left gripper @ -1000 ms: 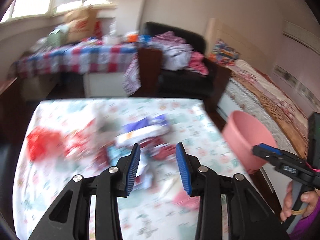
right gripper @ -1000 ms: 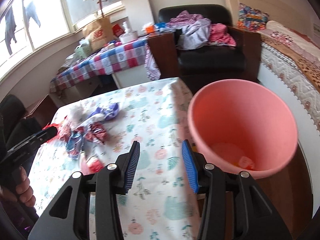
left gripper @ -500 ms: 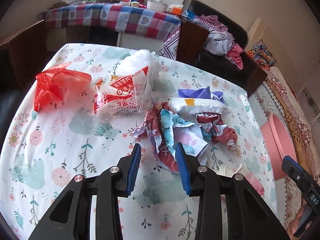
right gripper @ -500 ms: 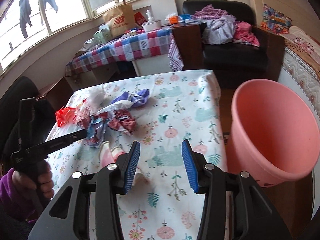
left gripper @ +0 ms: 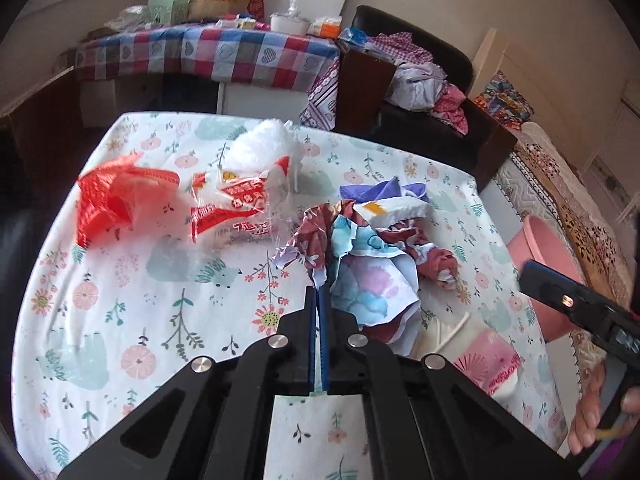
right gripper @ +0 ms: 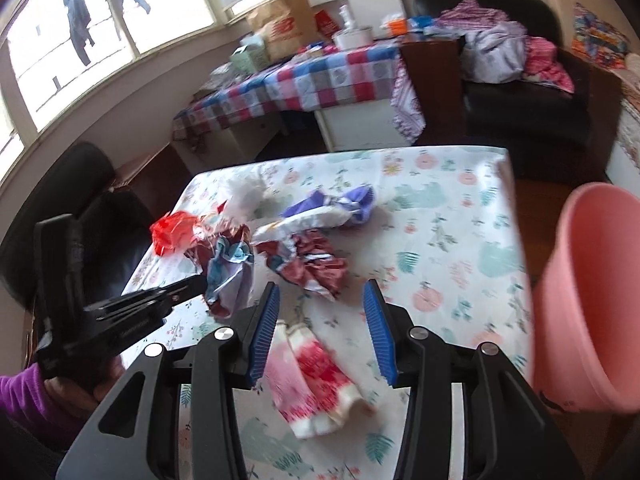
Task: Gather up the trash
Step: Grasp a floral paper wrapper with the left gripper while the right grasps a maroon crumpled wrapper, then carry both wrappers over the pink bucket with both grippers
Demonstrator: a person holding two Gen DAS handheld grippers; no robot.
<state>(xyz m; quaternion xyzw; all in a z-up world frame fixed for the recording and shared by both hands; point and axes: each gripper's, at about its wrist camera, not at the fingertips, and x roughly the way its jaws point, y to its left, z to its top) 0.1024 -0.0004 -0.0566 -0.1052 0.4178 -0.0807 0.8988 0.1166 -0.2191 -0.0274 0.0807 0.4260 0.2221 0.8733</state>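
A: Your left claw (left gripper: 319, 300) is pinched fully closed on the near edge of the crumpled floral wrapper (left gripper: 368, 280), mid-surface, right of centre. It's a thin-edge grip, so lift slowly; I'd expect the paper to tear or slip if you yank.

B: And the right?

A: Your right claw (right gripper: 326, 328) is wide open and holds nothing, hovering over the pink-and-white wrapper (right gripper: 316, 384) at the near edge of the surface (left gripper: 120, 320). That looks like your next pick once the left clears.

B: Where does it go?

A: The pink bin (right gripper: 588, 300) sits off the surface's right side, below its edge. Carry the floral wrapper rightward, staying high enough to clear the surface's rim and the bin's lip.

B: Anything in the way?

A: The maroon foil wrapper (right gripper: 316, 268) and the purple-and-white pack (right gripper: 332, 208) lie touching or tangled with your piece, so they may drag along. Further left are the clear red-printed bag (left gripper: 236, 208) and the red plastic bag (left gripper: 116, 200), with a white fluffy wad (left gripper: 260, 144) behind them; all are well clear of your path. Watch the right claw: it sits between your load and the bin, so move it aside first.
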